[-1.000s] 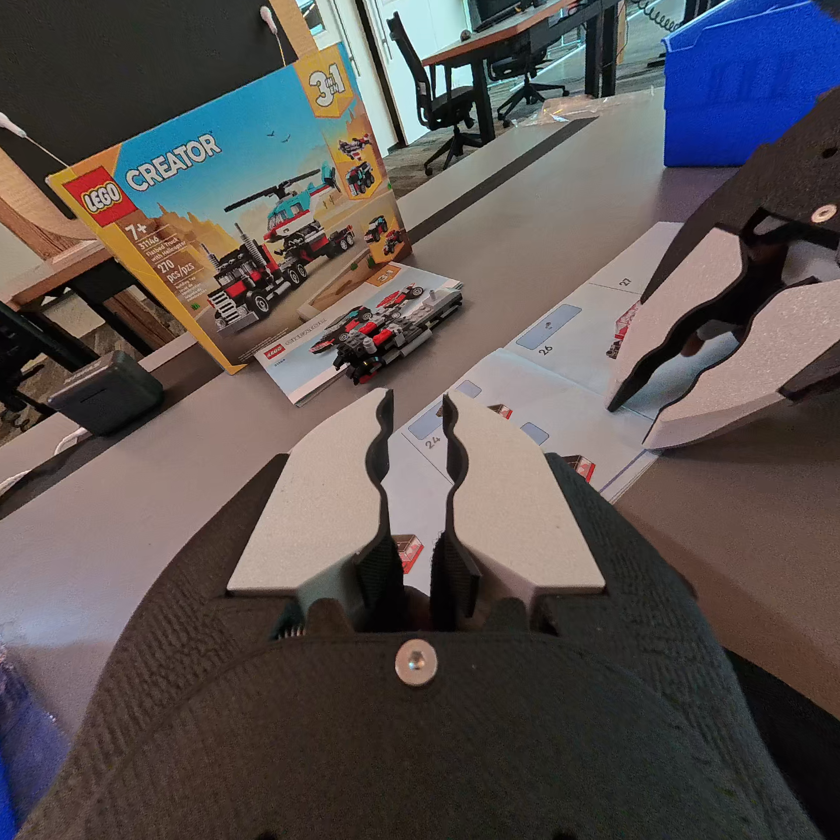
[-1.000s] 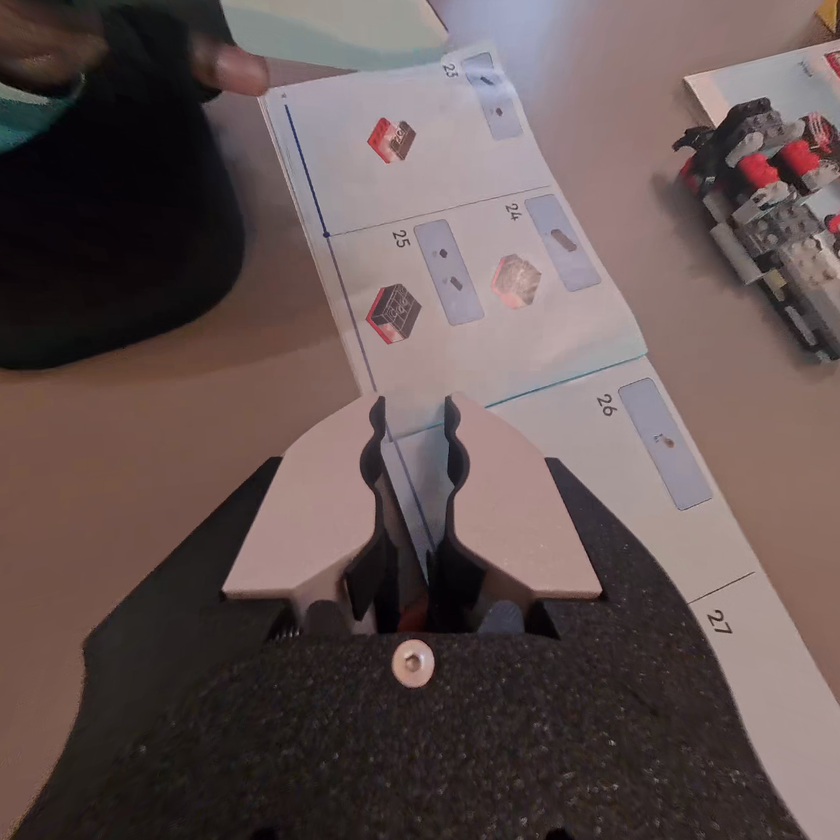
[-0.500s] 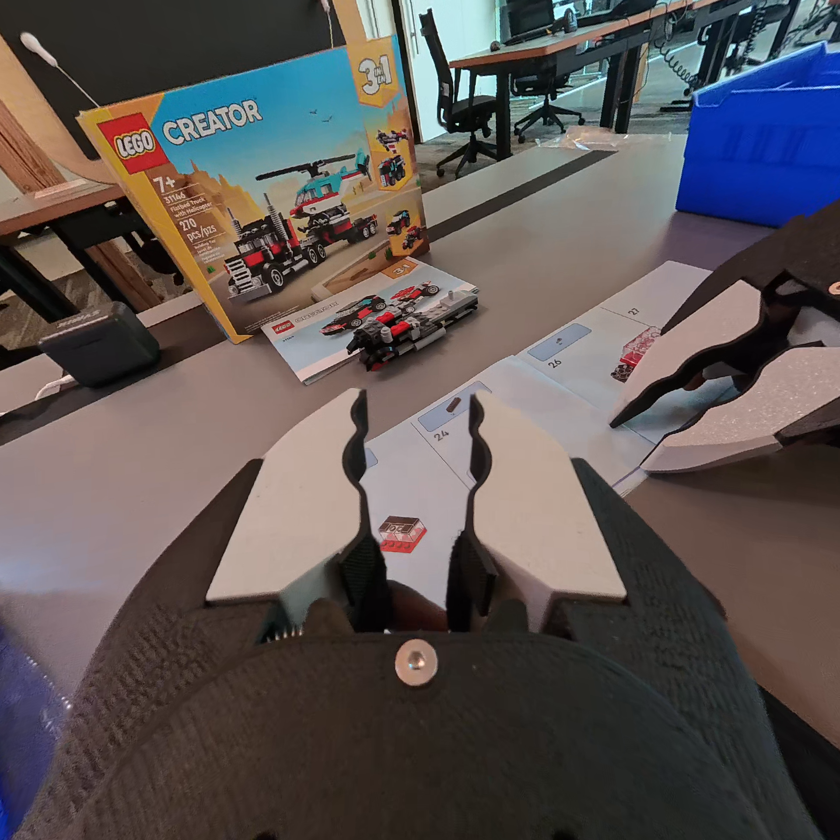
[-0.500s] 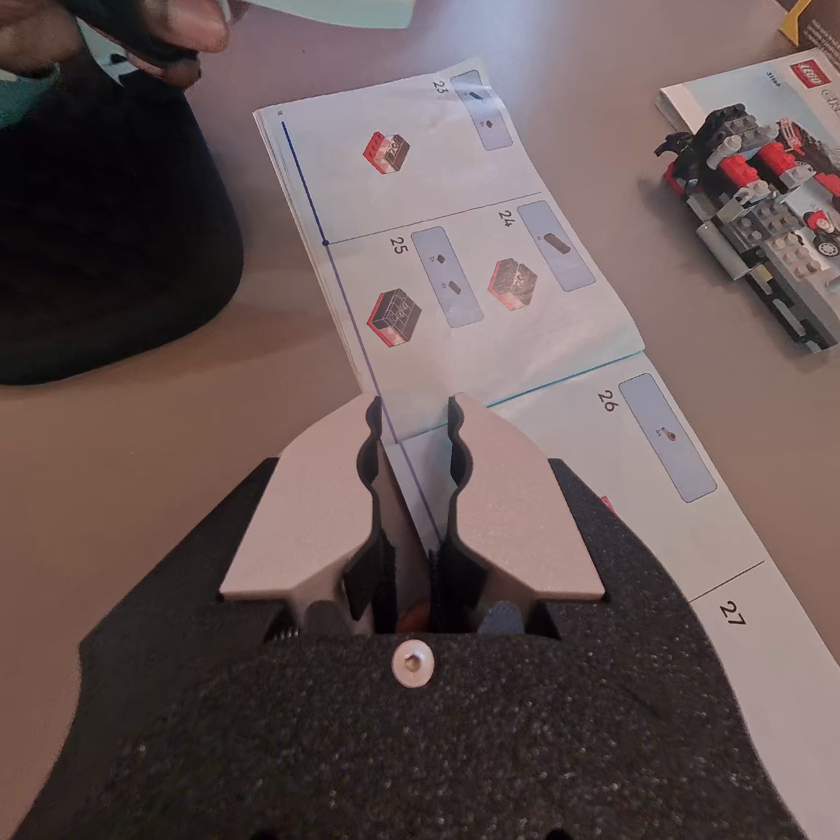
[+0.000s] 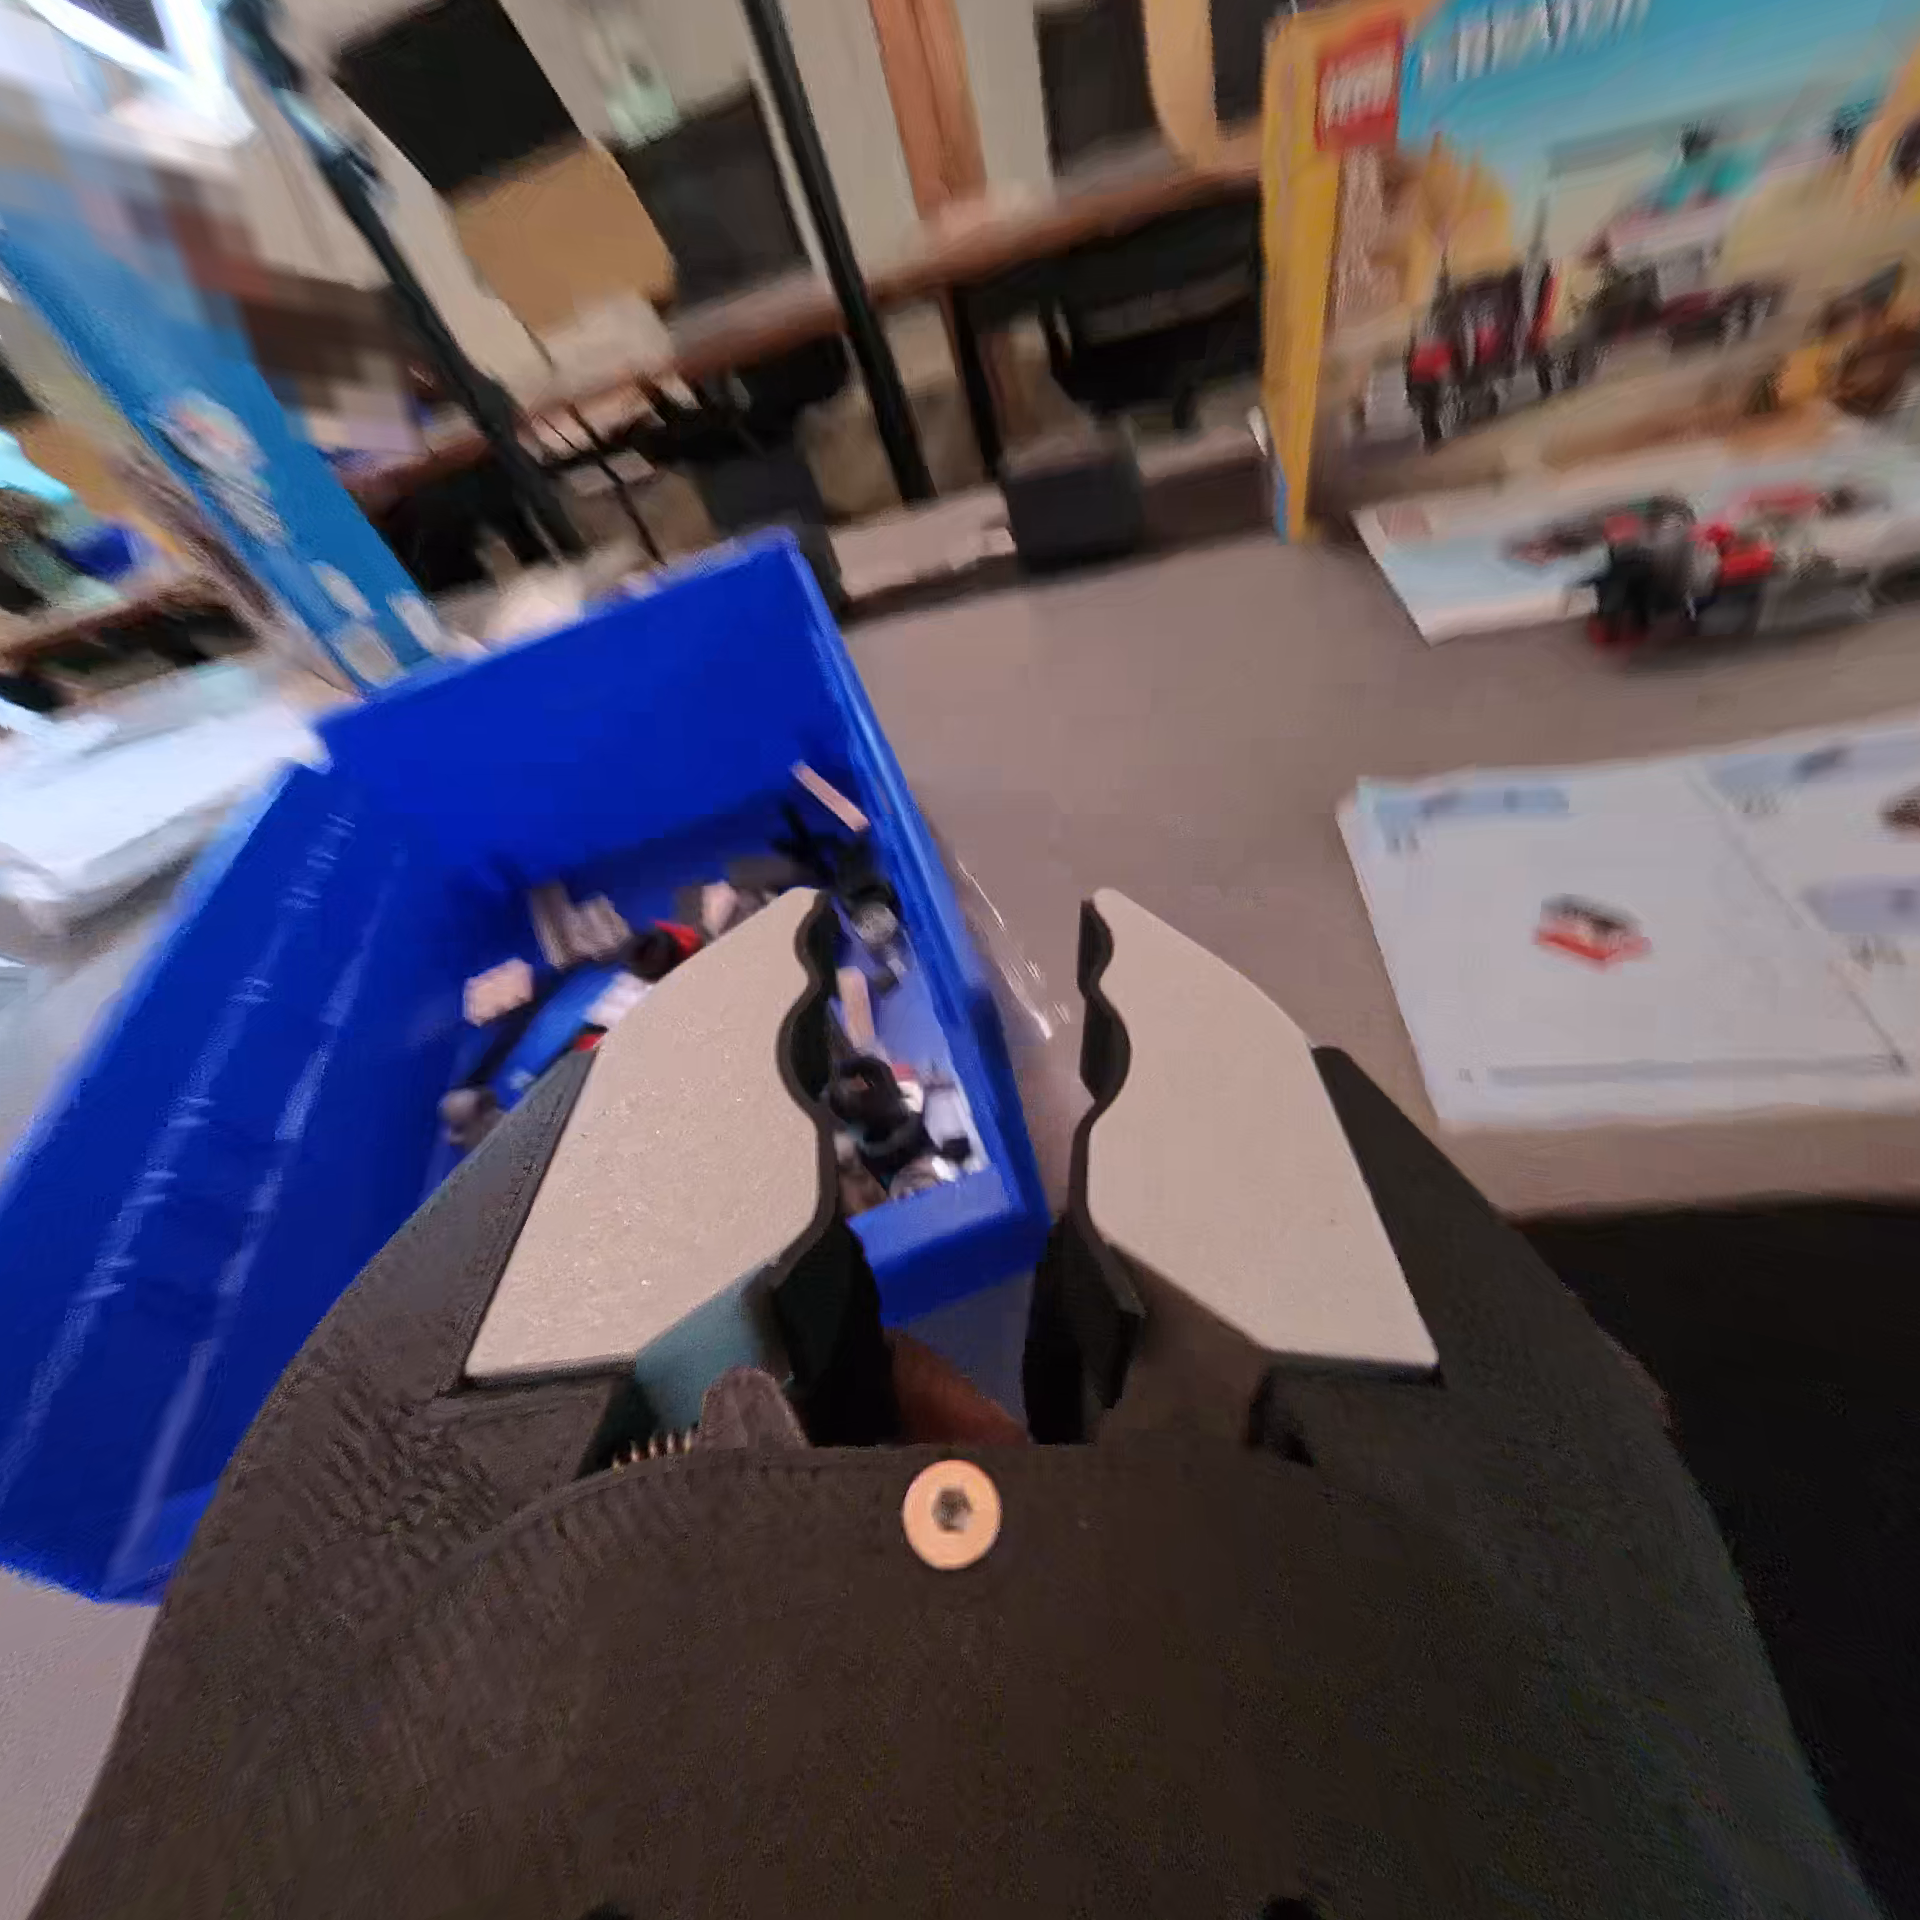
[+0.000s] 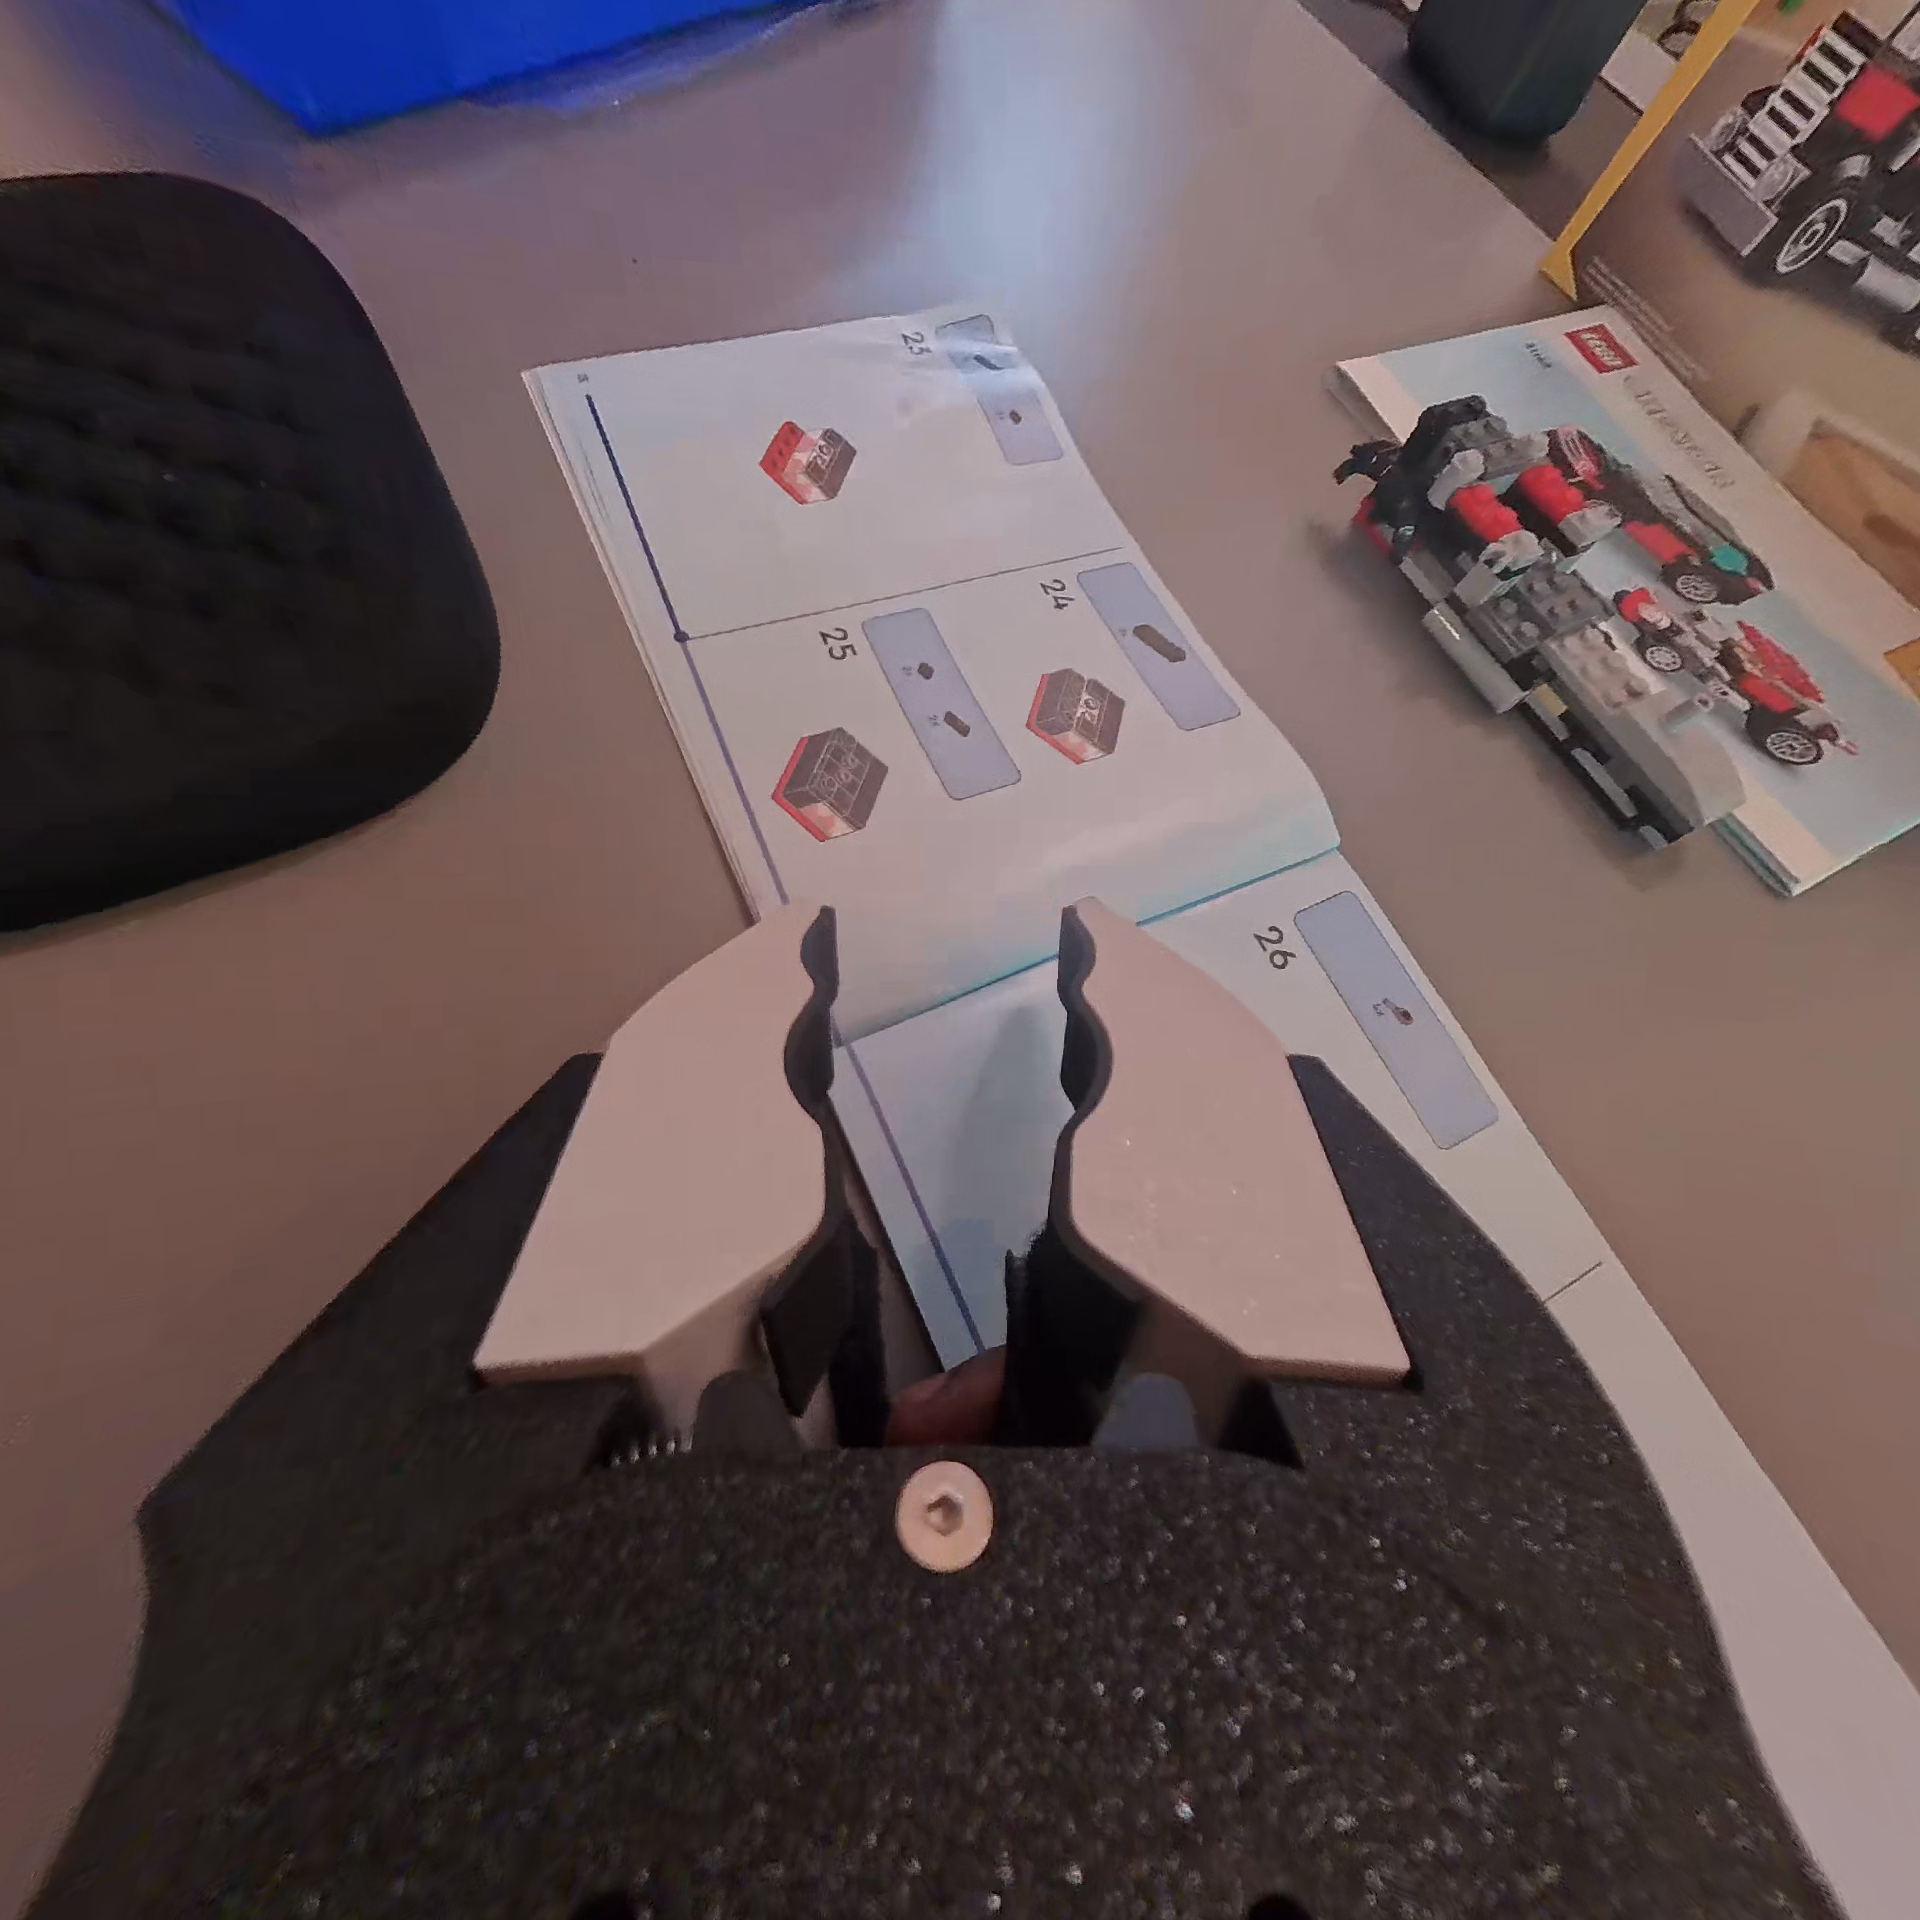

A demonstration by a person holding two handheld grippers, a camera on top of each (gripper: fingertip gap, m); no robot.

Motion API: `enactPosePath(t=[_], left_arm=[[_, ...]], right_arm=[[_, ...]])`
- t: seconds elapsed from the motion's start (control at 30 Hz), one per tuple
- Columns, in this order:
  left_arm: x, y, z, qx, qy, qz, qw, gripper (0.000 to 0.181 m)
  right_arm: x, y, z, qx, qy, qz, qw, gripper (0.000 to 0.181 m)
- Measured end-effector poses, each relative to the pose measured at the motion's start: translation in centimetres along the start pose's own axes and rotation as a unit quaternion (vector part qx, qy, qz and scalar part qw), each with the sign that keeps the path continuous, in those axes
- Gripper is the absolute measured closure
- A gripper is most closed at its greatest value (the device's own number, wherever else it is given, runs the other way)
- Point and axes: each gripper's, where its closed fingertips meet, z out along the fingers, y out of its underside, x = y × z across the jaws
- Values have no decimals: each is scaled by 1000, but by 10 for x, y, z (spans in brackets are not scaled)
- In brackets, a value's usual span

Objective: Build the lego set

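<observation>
Grey tabletop, left wrist view: left gripper (image 5: 951, 914) hanging with jaws apart, empty, over the near right corner of one blue bin (image 5: 582, 727) of loose bricks (image 5: 883, 1112); one open instruction booklet (image 5: 1662, 935) lying right; one boxed set (image 5: 1600, 239) standing far right, lettering blurred. Right wrist view: right gripper (image 6: 943, 914) gaping, gripping nothing, over the booklet's fold (image 6: 935, 665); one half-built truck (image 6: 1558, 603) sitting right on a second booklet (image 6: 1818, 810).

Blue bin (image 5: 582, 727) wall ahead, bare table (image 5: 1143, 748) alongside
</observation>
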Motion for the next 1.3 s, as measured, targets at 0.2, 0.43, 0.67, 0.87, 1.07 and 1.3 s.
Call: enactPosePath(t=[0.2,0.43,0.67,0.87,1.07,1.3], left_arm=[[46,33,27,-81,139,-31,986,135],[73,21,21,-89,209,16,974,138],[-7,26,-13,-235,186,79,951,141],[-8,39,-9,-301,213,132,920,142],[0,45,7,-310,222,133,915,145],[-2,51,18,-337,233,175,895,160]], right_arm=[[8,4,0,-9,19,-9,1000,145],[10,-5,-3,24,27,-12,999,149],[6,-19,-3,61,1,8,998,150],[25,-28,-19,96,54,17,994,153],[35,-15,-23,62,81,25,995,160],[-1,-12,-9,42,-26,0,999,177]])
